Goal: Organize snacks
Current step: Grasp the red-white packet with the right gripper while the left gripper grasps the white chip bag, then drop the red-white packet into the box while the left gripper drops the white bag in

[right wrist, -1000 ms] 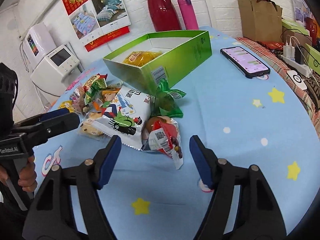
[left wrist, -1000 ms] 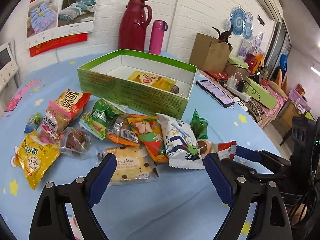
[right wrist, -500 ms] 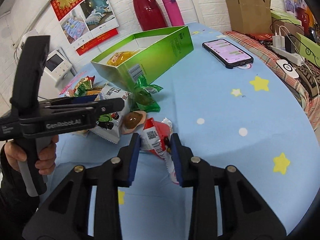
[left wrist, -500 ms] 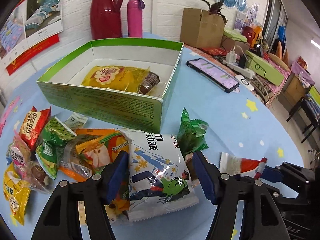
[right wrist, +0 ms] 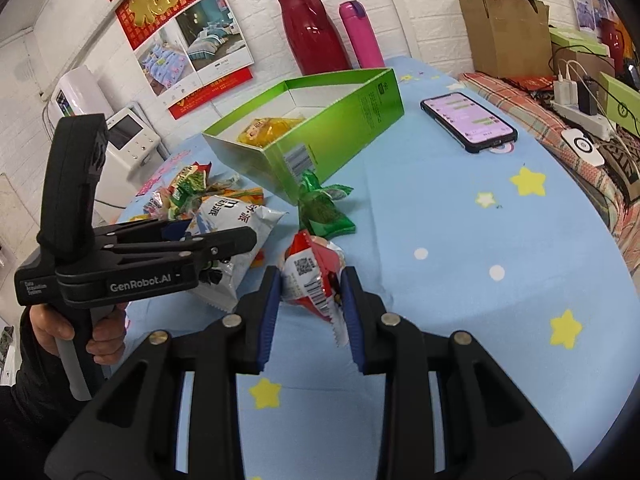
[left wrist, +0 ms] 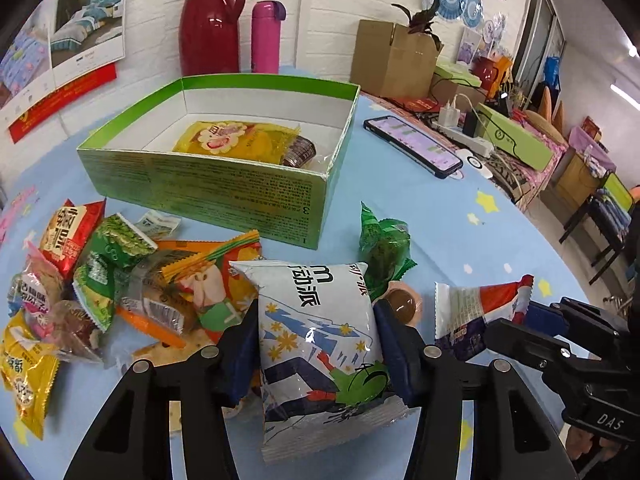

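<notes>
In the left wrist view, the left hand-held gripper [left wrist: 316,344] is clamped on a white bag [left wrist: 320,332] lying on the table [left wrist: 420,208] in front of the green box [left wrist: 224,184]. In the right wrist view, the right hand-held gripper [right wrist: 308,304] is clamped on a red packet [right wrist: 314,276], near the box's corner, beside a green packet [right wrist: 324,212].
</notes>
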`<state>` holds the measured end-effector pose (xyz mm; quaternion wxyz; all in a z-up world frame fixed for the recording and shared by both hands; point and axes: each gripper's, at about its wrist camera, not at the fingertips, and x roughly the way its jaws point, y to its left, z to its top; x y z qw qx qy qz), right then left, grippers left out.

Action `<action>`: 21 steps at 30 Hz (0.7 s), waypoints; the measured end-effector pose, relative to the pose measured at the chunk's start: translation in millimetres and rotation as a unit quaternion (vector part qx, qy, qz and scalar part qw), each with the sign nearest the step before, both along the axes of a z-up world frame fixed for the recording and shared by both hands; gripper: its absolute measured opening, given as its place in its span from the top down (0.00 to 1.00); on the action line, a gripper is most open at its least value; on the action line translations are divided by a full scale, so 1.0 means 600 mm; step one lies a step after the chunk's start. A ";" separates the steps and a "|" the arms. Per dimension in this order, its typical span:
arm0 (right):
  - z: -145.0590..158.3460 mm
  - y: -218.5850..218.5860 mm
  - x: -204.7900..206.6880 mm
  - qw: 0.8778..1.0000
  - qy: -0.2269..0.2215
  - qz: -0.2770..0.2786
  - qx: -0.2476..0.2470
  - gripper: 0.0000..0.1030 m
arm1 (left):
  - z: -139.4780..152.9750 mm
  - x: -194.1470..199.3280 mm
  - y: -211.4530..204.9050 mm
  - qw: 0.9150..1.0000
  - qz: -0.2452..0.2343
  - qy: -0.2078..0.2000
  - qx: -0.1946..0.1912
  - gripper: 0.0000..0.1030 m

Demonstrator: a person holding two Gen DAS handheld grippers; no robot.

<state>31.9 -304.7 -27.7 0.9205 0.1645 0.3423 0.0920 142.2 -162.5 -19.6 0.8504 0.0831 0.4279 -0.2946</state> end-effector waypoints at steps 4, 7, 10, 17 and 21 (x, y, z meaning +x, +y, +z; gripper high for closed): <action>0.040 0.011 0.004 1.000 -0.027 0.010 -0.006 0.68 | 0.048 -0.006 0.029 0.999 0.008 -0.020 -0.025 0.47; 0.071 0.017 0.021 0.999 -0.050 0.013 -0.016 0.68 | 0.087 0.001 0.044 0.998 0.020 -0.046 -0.035 0.47; 0.099 0.020 0.050 0.997 -0.071 0.012 -0.027 0.68 | 0.122 0.026 0.050 0.996 0.041 -0.073 -0.040 0.47; 0.125 0.010 0.150 0.996 -0.085 0.004 -0.029 0.68 | 0.152 0.134 0.034 0.990 0.085 -0.099 -0.055 0.47; 0.117 -0.004 0.205 0.997 -0.075 -0.003 -0.026 0.68 | 0.146 0.190 0.023 0.988 0.099 -0.103 -0.054 0.47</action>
